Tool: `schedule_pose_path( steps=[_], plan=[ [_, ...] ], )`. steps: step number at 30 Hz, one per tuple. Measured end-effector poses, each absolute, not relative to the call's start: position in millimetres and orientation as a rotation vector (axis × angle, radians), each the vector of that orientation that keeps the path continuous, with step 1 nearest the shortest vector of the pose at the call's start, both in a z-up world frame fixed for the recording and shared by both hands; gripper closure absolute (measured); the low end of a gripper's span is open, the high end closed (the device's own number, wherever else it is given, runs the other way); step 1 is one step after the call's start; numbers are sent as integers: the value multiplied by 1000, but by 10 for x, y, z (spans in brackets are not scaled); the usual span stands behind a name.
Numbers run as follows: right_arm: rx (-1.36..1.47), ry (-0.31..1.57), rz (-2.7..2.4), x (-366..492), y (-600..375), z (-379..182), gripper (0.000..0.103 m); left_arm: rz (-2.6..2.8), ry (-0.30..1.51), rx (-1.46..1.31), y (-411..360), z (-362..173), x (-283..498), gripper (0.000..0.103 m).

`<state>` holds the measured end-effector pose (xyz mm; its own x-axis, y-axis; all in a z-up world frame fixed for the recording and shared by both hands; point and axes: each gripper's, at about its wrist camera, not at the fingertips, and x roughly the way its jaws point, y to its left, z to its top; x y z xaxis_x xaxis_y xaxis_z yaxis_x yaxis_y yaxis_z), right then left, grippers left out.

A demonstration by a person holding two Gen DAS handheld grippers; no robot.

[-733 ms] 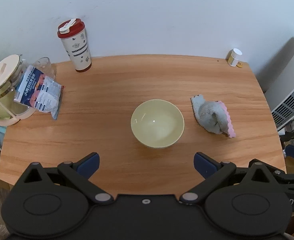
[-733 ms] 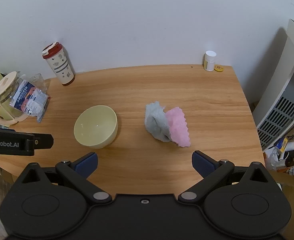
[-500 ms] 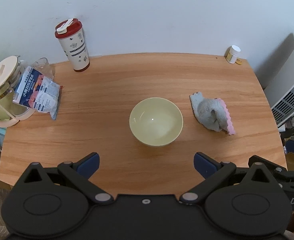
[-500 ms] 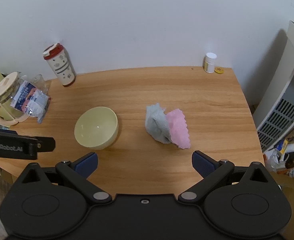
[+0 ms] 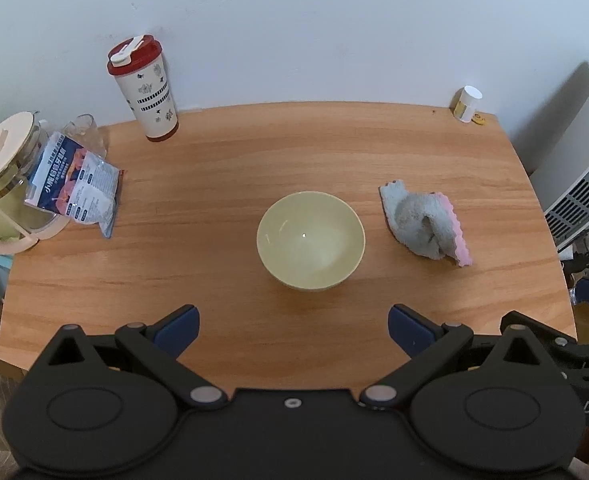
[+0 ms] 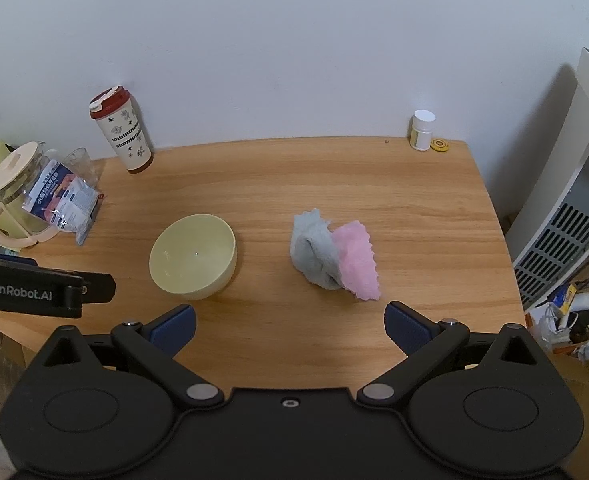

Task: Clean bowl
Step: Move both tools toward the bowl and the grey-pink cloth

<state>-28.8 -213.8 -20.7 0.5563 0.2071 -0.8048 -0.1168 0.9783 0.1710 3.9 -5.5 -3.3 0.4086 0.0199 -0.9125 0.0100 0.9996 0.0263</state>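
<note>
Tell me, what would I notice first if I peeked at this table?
Probably the pale yellow bowl, sitting empty in the middle of the wooden table. Just to its right lies a crumpled grey and pink cloth, and a red-lidded cup stands at the back by the wall.

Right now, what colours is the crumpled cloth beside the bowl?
The cloth is grey on one side and pink on the other, seen best in the right wrist view.

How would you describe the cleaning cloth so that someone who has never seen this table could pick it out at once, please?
Start at the wooden table against the white wall and find the pale yellow bowl near its middle. The cloth lies crumpled just right of the bowl, not touching it. It is the only soft thing there, grey on one side and pink with a scalloped edge on the other.
</note>
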Motion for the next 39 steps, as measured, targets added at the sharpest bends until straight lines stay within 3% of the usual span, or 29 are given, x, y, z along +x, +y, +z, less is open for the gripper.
schedule_pose_path(
  steps=[39],
  plan=[
    [104, 949, 118, -31, -2552, -235, 1, 14, 1242, 40, -364, -249, 233, 0]
  ],
)
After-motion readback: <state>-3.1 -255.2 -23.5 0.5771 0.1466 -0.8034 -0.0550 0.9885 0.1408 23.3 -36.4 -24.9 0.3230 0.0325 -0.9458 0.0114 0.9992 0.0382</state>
